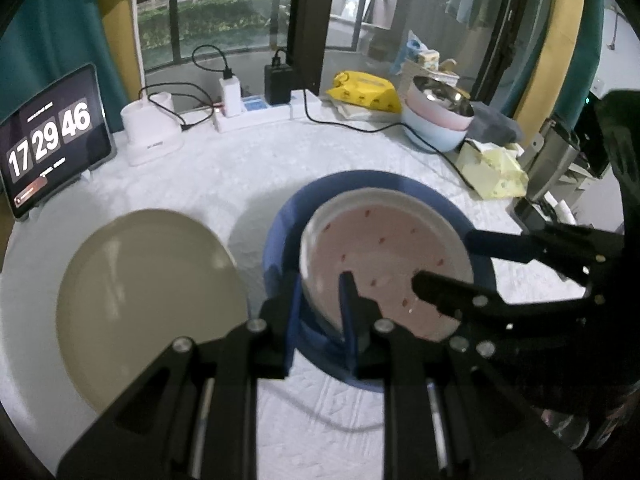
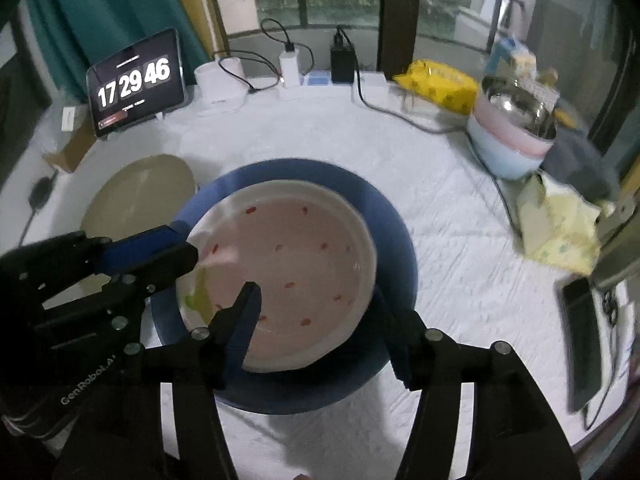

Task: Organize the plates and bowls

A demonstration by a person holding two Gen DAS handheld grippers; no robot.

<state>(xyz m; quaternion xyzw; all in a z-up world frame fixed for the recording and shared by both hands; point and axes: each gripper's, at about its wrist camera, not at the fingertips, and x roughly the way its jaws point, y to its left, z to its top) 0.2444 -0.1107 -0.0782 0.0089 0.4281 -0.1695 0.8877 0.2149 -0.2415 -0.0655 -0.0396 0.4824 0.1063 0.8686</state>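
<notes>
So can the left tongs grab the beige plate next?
Probably yes. The beige plate lies bare on the tablecloth just beside the left tongs, with nothing on it. But they are shut on the blue plate's rim and must let go first.

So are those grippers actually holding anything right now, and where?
The left gripper pinches the pink plate by its rim. The right gripper is open, straddling another part of that rim, holding nothing.

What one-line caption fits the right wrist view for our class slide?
Open right gripper above a pink speckled plate stacked on a round blue plate, left gripper at its rim.
</notes>
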